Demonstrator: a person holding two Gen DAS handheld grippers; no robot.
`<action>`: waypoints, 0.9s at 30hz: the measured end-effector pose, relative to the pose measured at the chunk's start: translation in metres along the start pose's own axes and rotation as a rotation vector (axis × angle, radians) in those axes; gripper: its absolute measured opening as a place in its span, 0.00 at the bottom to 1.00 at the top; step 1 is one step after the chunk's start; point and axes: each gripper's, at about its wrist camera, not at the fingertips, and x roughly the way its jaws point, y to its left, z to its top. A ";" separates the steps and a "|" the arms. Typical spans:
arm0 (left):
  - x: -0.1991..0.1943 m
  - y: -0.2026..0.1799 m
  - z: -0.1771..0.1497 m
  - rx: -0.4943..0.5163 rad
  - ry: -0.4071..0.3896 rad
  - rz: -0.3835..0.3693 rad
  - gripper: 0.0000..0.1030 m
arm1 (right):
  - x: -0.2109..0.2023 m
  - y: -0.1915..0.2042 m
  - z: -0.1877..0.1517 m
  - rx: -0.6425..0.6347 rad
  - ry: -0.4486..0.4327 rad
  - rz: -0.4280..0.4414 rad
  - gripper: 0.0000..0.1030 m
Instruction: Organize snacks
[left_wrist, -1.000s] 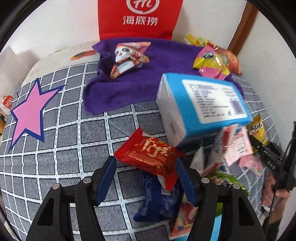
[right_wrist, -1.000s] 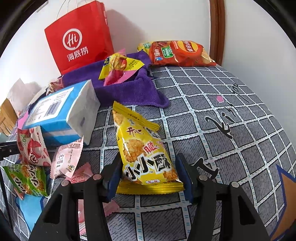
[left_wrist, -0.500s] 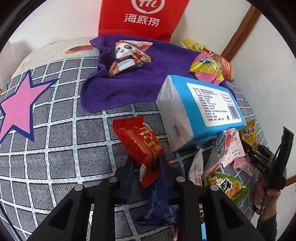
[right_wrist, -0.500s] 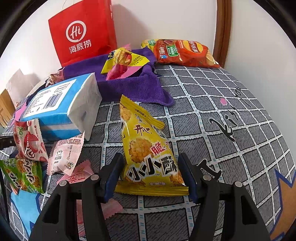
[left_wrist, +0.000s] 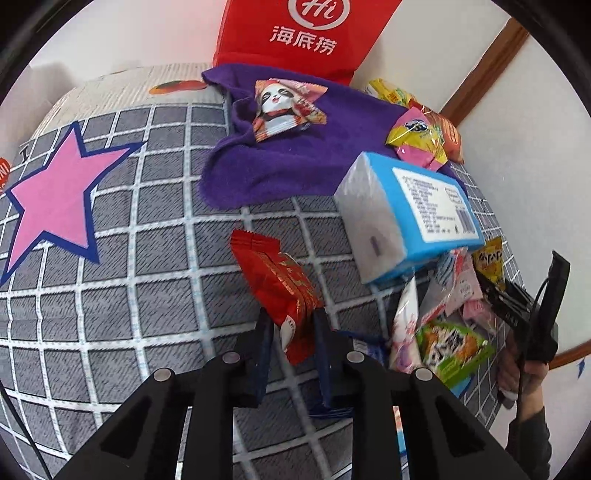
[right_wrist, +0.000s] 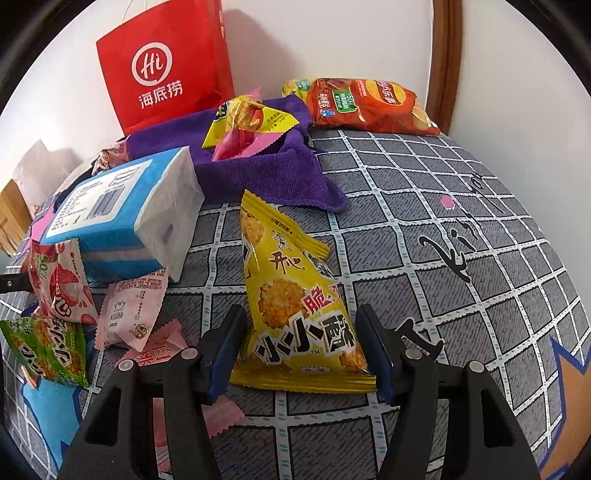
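Pinching a red snack packet by its lower end, the left gripper is closing its jaws further and holding the packet tilted above the grey checked bedspread. The right gripper is clamping a yellow snack bag between both pads. A blue tissue pack is lying just beside, with a purple towel and red paper bag behind.

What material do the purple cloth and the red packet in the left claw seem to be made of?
Purple cloth: soft terry-like fabric, matte, with fuzzy pile and folds. Red packet: probably plastic or foil film, glossy, with a crimped end seal and creases.
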 end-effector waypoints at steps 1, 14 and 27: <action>0.000 0.002 -0.001 -0.001 0.004 0.004 0.20 | 0.000 0.000 0.000 0.001 -0.001 0.002 0.61; -0.005 -0.003 -0.010 -0.041 -0.048 0.072 0.48 | 0.000 -0.002 -0.001 0.007 -0.003 0.021 0.63; 0.017 -0.016 -0.005 -0.078 -0.119 0.250 0.47 | -0.001 0.000 -0.002 -0.004 -0.002 0.012 0.62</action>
